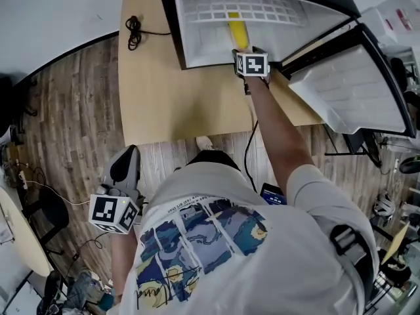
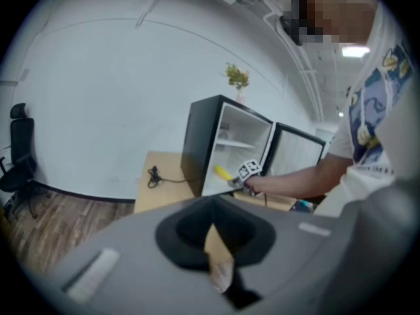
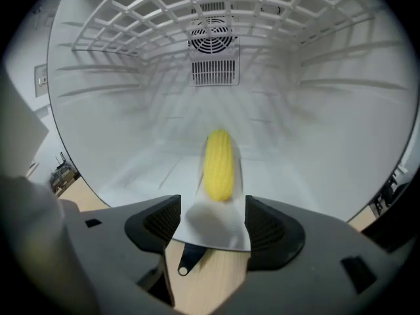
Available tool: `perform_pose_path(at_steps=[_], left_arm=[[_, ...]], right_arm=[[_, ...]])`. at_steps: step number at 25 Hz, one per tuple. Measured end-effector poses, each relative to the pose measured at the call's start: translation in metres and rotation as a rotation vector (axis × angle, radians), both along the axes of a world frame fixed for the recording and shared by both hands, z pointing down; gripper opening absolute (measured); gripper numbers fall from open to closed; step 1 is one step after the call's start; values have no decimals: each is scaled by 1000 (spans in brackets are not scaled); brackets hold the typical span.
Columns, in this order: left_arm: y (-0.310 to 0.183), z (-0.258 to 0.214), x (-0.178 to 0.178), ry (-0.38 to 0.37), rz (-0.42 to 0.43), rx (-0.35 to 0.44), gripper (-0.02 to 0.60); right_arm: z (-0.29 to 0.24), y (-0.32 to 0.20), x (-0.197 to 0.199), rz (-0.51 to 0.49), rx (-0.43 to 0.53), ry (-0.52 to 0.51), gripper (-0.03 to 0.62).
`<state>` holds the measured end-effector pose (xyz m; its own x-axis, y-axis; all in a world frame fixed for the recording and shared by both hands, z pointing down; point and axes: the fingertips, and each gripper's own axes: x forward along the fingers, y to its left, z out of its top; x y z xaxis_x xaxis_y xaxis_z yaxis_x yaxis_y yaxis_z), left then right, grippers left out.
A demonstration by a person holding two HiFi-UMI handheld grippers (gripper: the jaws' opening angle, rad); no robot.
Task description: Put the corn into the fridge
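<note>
We see corn [image 3: 218, 166] lengthwise on fridge [image 3: 131, 143] floor, tip toward back fan [image 3: 211, 35]; right tool [image 3: 213, 225] wide, left tool [image 2: 213, 241] closed.

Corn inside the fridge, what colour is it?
Yellow. The corn shows best in the right gripper view.

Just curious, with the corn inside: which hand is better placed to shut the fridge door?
Probably right. The right tool sits at the open black fridge beside its white-lined door, jaws apart behind the yellow corn cob; the left tool hangs back.
</note>
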<state>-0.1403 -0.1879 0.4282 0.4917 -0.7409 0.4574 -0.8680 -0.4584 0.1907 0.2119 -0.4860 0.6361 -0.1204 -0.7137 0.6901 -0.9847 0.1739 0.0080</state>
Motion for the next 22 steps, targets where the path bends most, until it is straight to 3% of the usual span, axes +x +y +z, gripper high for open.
perform_pose_path(at_steps=[22], left_arm=[[89, 1, -61, 45, 148, 48, 9]], right_arm=[[-55, 166, -37, 67, 51, 19, 267]])
